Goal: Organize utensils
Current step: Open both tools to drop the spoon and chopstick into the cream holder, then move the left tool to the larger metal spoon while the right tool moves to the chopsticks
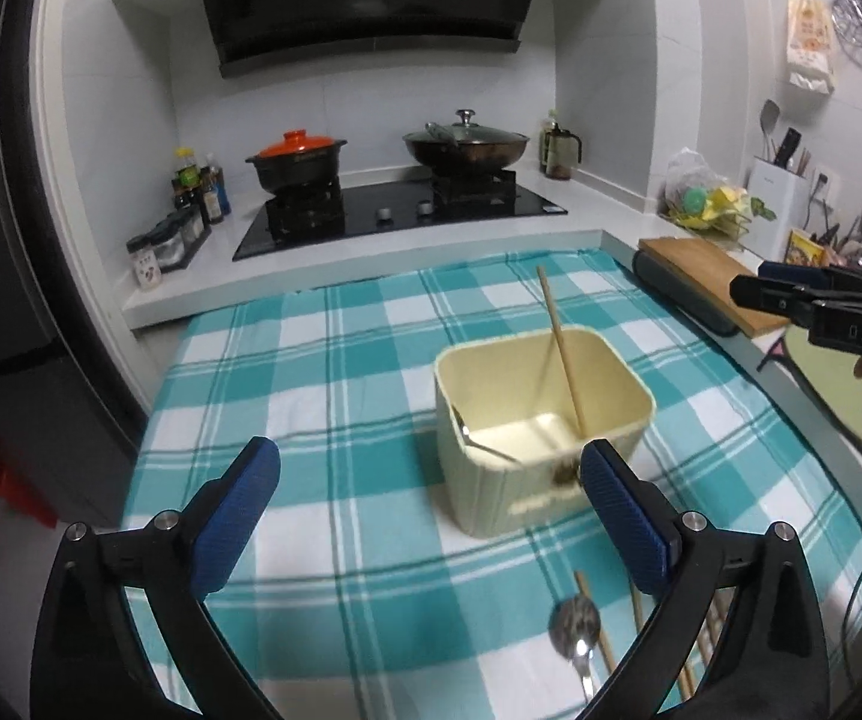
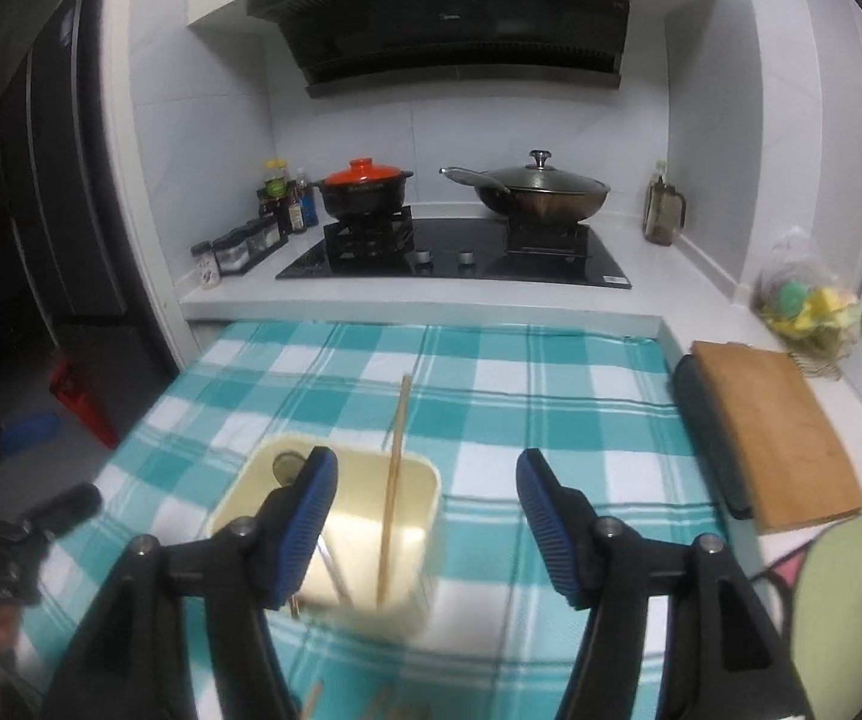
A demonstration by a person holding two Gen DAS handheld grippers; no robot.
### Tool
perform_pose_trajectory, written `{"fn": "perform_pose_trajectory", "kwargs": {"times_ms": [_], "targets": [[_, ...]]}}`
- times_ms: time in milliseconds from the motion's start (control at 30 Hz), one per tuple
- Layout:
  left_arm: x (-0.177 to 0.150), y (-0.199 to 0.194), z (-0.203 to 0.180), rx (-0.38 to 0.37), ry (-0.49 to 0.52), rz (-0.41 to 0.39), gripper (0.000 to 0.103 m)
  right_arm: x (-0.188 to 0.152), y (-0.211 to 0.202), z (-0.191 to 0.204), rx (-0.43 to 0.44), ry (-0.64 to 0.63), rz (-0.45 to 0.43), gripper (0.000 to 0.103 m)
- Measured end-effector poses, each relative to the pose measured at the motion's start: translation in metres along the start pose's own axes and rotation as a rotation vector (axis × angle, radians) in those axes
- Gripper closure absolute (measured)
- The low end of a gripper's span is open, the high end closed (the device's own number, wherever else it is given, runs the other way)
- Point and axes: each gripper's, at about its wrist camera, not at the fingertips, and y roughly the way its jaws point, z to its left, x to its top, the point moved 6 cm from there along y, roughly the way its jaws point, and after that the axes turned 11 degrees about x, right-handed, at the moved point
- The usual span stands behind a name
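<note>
In the left wrist view, the left tongs (image 1: 431,468) hang released, empty, over the teal-and-white checked cloth (image 1: 335,372); their arms partly hide a steel spoon (image 1: 575,630) and loose wooden chopsticks (image 1: 635,606) near the counter's front edge. The cream rectangular plastic holder (image 1: 542,432) holds one leaning wooden chopstick (image 1: 563,354). In the right wrist view, the right tongs (image 2: 428,480) gape empty above the blurred holder (image 2: 335,540), with bare cloth to their right.
</note>
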Motion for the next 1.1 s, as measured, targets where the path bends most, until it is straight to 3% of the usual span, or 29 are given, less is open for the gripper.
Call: {"fn": "perform_pose_trajectory", "kwargs": {"times_ms": [133,233,433,667,1100], "targets": [[-0.064,-0.020,-0.001,0.012,0.000,0.071,0.002,-0.056,-0.040,0.011,-0.014,-0.040,0.060,0.028],[-0.110,-0.033,-0.007,0.047,-0.020,0.098,0.002,-0.109,-0.059,0.014,-0.017,-0.036,0.105,0.026],[-0.162,-0.050,-0.020,0.108,-0.041,0.116,0.003,-0.193,-0.093,0.013,-0.077,0.015,0.093,0.021],[-0.178,-0.064,-0.037,0.106,-0.034,0.100,0.003,-0.242,-0.115,0.017,-0.125,0.132,0.031,0.019],[-0.193,-0.053,-0.043,0.106,-0.048,0.148,0.001,-0.273,-0.112,0.042,-0.102,0.104,0.035,0.016]]}}
